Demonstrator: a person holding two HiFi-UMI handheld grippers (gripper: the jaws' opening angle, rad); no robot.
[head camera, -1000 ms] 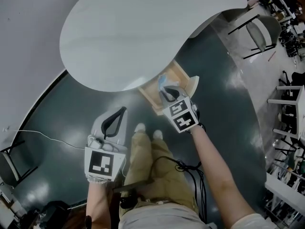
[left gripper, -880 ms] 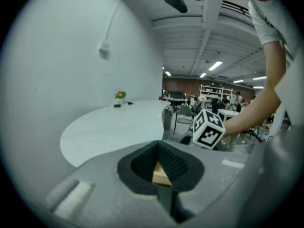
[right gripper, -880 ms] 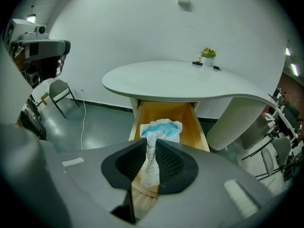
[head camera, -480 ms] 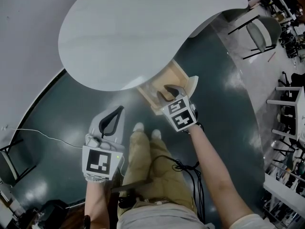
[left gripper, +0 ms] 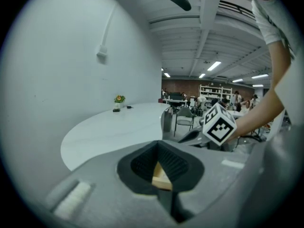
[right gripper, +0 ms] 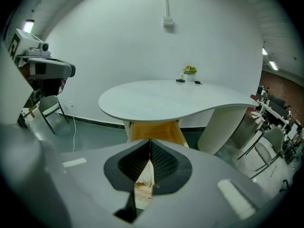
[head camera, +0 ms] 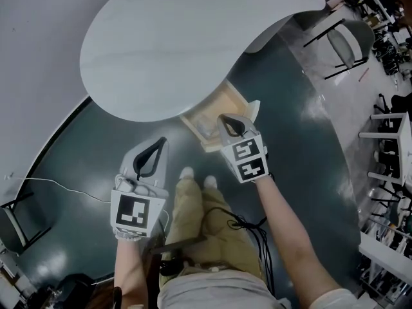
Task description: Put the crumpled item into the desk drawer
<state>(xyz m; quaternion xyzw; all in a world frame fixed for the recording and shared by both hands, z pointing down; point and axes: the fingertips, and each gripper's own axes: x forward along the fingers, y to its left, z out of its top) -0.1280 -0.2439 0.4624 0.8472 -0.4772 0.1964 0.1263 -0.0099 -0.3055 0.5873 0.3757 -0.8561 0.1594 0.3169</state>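
- Two grippers show in the head view, one in each hand of the person, both above the dark floor [head camera: 77,153].
- The right gripper [head camera: 223,117] is over the open wooden drawer [head camera: 226,96], which sticks out from under the white desk [head camera: 180,37]. Its jaws are closed tip to tip and grip nothing.
- The crumpled item [right gripper: 144,174] lies inside the drawer. In the right gripper view it is a pale lump seen through the gap below the closed tips.
- The left gripper [head camera: 160,141] hangs to the left, apart from the drawer. Its jaws are also together and empty.
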